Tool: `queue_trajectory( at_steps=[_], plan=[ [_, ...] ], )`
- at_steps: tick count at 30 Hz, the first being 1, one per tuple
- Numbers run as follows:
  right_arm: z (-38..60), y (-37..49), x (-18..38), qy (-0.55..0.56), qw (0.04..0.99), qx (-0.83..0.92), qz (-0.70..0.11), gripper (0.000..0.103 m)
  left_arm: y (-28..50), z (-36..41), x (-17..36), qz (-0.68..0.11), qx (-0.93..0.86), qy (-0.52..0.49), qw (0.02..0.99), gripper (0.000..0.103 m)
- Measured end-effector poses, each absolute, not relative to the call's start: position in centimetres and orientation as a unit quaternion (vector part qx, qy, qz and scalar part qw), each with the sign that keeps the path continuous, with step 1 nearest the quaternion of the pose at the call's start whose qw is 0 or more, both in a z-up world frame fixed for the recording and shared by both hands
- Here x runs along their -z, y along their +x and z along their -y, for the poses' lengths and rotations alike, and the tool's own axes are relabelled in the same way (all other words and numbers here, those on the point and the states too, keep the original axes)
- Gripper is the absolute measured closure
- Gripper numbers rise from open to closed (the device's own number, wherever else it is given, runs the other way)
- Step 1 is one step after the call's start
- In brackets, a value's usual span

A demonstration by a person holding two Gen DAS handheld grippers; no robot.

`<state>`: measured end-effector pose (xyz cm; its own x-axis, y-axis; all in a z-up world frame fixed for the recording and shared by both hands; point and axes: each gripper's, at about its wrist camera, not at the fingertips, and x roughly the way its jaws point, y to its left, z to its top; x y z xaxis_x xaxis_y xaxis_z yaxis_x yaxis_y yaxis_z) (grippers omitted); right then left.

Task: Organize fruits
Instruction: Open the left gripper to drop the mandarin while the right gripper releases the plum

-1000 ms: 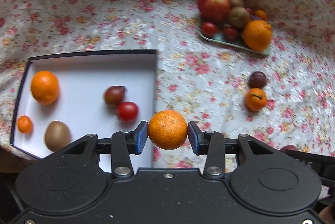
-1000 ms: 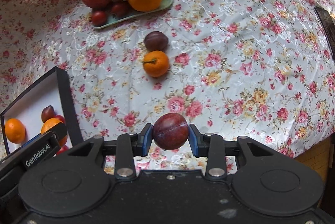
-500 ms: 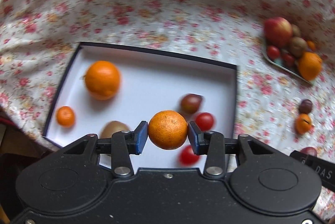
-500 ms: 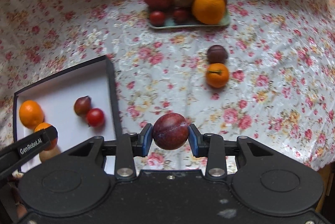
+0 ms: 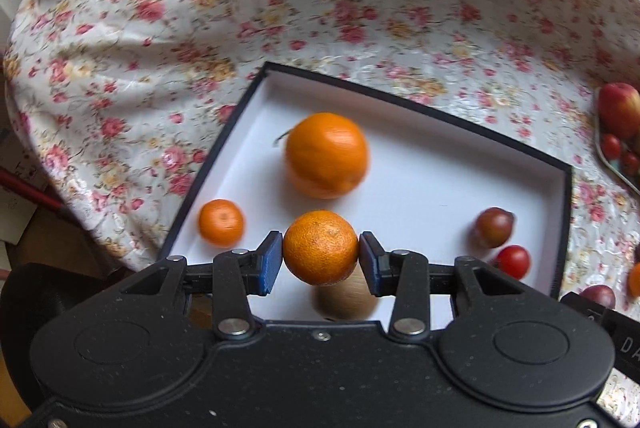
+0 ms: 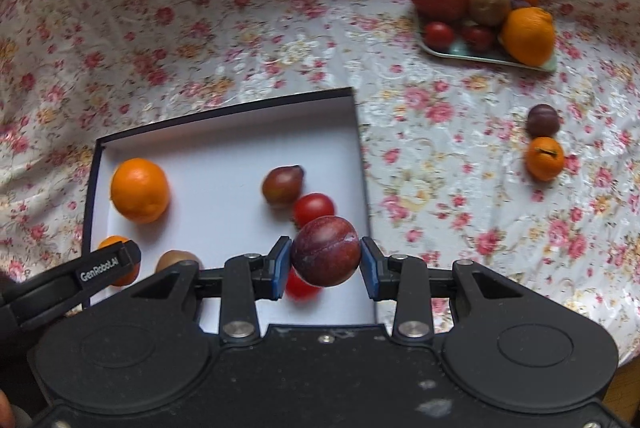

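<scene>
One label reads clearly — "GenRobot.AI", white on the left claw (image 6: 98, 265) arm's black side.

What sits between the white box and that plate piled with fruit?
Nothing but flowered tablecloth: in the right wrist view, the stretch from the box corner to the plate is bare. The loose plum and mandarin lie off to the side.

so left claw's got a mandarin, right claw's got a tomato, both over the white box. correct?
Not quite. The right claw holds a dark red plum, not a tomato; the right wrist view shows its crease. The rest stands: the left claw grips a mandarin, and both are over the white box.
</scene>
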<state>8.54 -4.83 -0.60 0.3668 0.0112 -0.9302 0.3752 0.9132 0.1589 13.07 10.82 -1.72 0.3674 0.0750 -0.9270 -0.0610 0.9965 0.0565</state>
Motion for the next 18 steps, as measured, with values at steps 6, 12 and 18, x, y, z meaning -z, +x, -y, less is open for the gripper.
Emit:
queue_trajectory(
  at_steps=[6, 12, 18],
  plan=[
    [2.4, 9.2, 1.4, 0.149, 0.813, 0.094, -0.556, 0.065, 13.2, -12.4, 2.1, -0.564, -0.046, -0.004, 0.824, 0.053],
    [1.5, 9.3, 1.5, 0.139, 0.819, 0.074, -0.551, 0.065, 13.2, -12.8, 2.0, -0.563, -0.040, -0.011, 0.825, 0.053],
    [1.7, 9.3, 1.6, 0.137, 0.817, 0.073, -0.555, 0.065, 13.2, -12.6, 1.8, -0.556, -0.038, -0.002, 0.830, 0.053]
  ],
)
